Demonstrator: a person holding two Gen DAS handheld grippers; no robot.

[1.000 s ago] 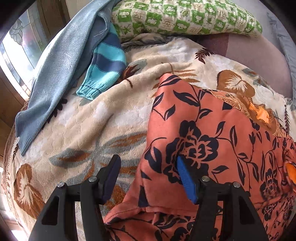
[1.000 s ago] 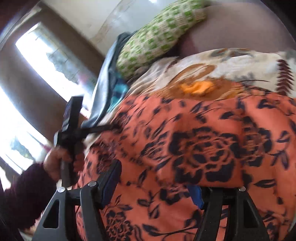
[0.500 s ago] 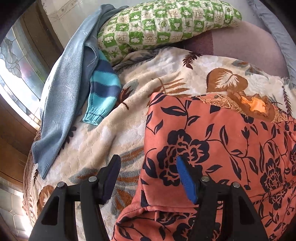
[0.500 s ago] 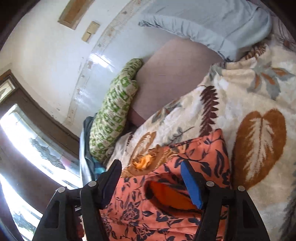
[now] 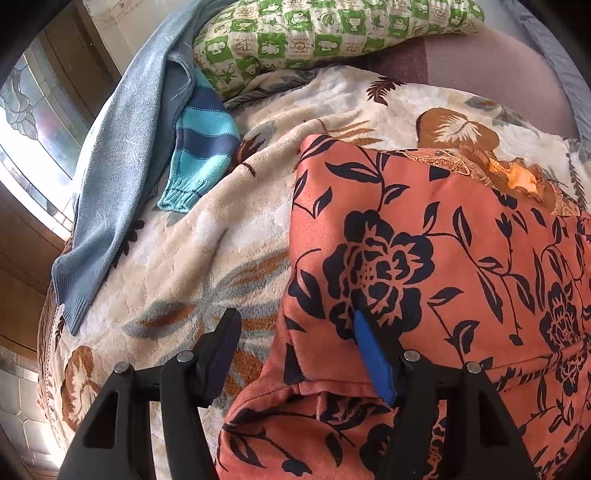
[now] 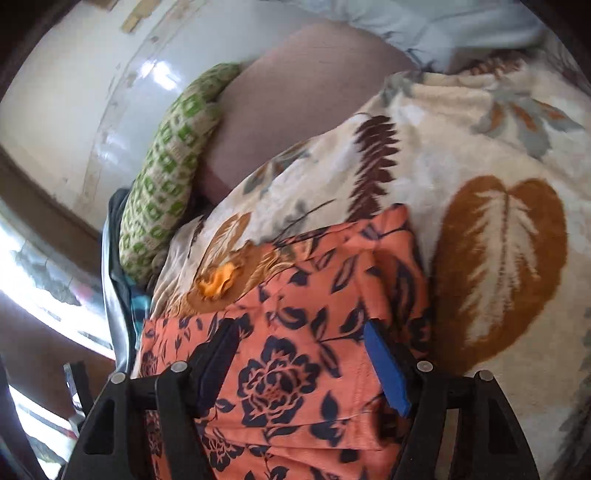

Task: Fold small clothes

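An orange garment with dark blue flowers (image 5: 424,240) lies folded on a cream leaf-print blanket (image 5: 221,229). My left gripper (image 5: 295,332) hovers open over its left edge, the dark finger above the blanket and the blue-padded finger above the cloth. In the right wrist view the garment (image 6: 321,266) shows its far right corner and an embroidered neckline (image 6: 218,280). My right gripper (image 6: 299,343) straddles the cloth from above, its jaws opening; the fabric lies between and under them, and the pads do not press on it.
A green checked pillow (image 5: 314,33) lies at the bed's head on a mauve sheet (image 5: 480,62). A blue sweater (image 5: 118,166) with a striped sleeve (image 5: 203,147) sprawls at the left by a window (image 5: 29,110). Pale blue fabric (image 6: 424,22) lies beyond.
My right gripper swung from close over the bunched garment to its right corner, and the cloth now lies flat beneath it. My left gripper rolled a little, staying at the left edge.
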